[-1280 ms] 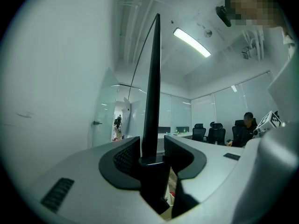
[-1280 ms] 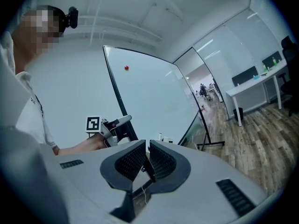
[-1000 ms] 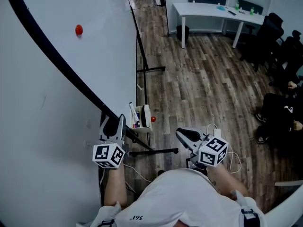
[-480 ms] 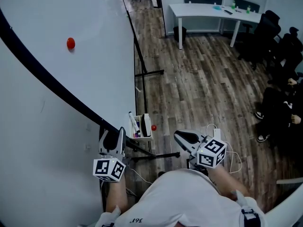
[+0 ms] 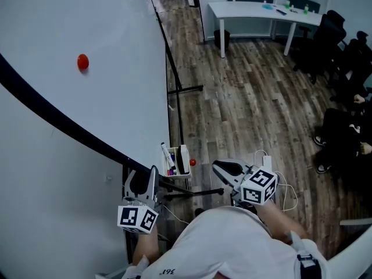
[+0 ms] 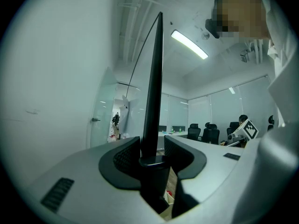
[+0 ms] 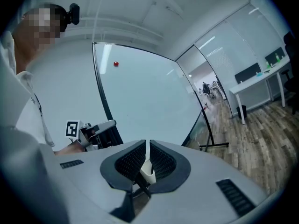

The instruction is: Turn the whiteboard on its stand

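The person's left gripper [image 5: 141, 180] is clamped on the black frame [image 5: 58, 121] of the whiteboard [image 5: 116, 68]. In the left gripper view that dark edge rises straight up between the two pads [image 6: 127, 157], which close on it from either side. The right gripper [image 5: 224, 168] hangs just to the right, apart from the board. Its jaws are drawn together to a thin slit with nothing gripped between them, as the right gripper view [image 7: 146, 155] shows.

Just beyond the left gripper, a small white tray [image 5: 183, 158] on the stand [image 5: 186, 89] holds markers, and a small red object [image 5: 192, 163] sits just beside it. A white cable [image 5: 288, 197] lies on the wooden floor [image 5: 244, 109] near the right gripper.

The whiteboard fills the left of the head view and stands tilted, its frame running diagonally down to the left gripper. A red magnet [image 5: 83, 61] sits high on its face. At the far edge of the floor stands a white desk [image 5: 261, 11], with black chairs [image 5: 340, 36] to its right.
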